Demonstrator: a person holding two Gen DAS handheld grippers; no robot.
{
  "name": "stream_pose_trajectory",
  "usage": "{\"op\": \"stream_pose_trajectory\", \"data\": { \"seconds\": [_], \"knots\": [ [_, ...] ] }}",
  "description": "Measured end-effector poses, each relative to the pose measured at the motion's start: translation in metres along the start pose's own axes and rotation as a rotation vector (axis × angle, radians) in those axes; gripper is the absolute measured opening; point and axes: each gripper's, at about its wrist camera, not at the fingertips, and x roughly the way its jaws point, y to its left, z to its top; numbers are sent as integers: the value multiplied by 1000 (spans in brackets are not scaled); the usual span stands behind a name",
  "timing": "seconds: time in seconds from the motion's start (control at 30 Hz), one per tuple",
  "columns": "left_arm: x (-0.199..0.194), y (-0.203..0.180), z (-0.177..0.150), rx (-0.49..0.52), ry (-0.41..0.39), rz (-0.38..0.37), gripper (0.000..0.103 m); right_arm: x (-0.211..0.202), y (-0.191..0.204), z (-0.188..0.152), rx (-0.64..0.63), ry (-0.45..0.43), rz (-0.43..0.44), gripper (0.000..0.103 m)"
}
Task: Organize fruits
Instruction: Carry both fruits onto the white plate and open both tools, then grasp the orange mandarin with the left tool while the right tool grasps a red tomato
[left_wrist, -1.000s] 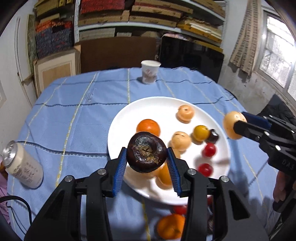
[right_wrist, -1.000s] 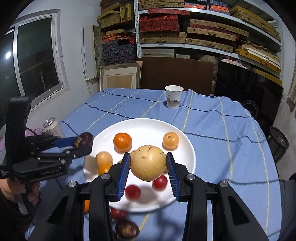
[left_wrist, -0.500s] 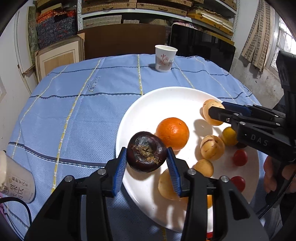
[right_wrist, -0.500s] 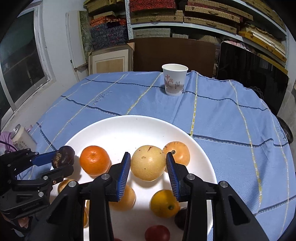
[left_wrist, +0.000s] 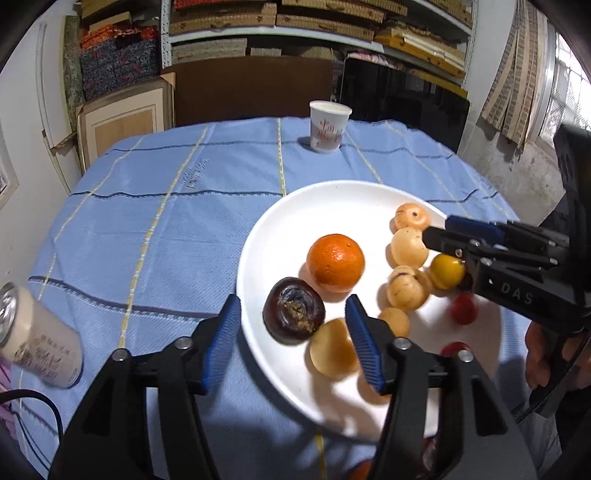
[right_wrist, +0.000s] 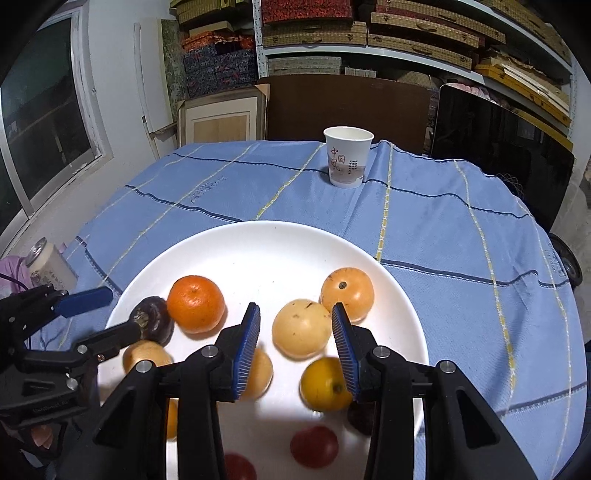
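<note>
A white plate on the blue cloth holds an orange, several pale yellow fruits, a yellow fruit and small red ones. My left gripper is open; the dark purple mangosteen lies on the plate between its fingers, next to the orange. My right gripper is open around a pale yellow pear that rests on the plate. The mangosteen and orange also show in the right wrist view.
A paper cup stands at the table's far side. A drink can stands at the left near edge. Shelves, boxes and a dark screen line the wall behind. Another orange fruit lies below the plate's near rim.
Both grippers came down over the plate and opened. The mangosteen left the left gripper and now lies on the plate; the pear left the right gripper and rests on the plate.
</note>
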Motion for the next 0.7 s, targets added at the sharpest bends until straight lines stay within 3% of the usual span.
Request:
{"op": "stream_pose_trajectory", "data": {
  "seconds": [0.13, 0.2, 0.37, 0.6, 0.7],
  "knots": [
    [-38, -6, -13, 25, -45, -32, 60, -38, 4, -18, -20, -32, 15, 41],
    [-61, -14, -28, 64, -69, -45, 66, -61, 7, -34, -31, -47, 20, 41],
    [-91, -37, -71, 147, -74, -70, 66, -107, 19, -90, -29, -40, 47, 42],
    [-92, -55, -118, 161, -42, -61, 66, -129, 51, -166, -78, 20, 77, 47],
    [-87, -56, -126, 147, -13, -64, 66, -128, 61, -181, -117, 28, 52, 47]
  ]
}}
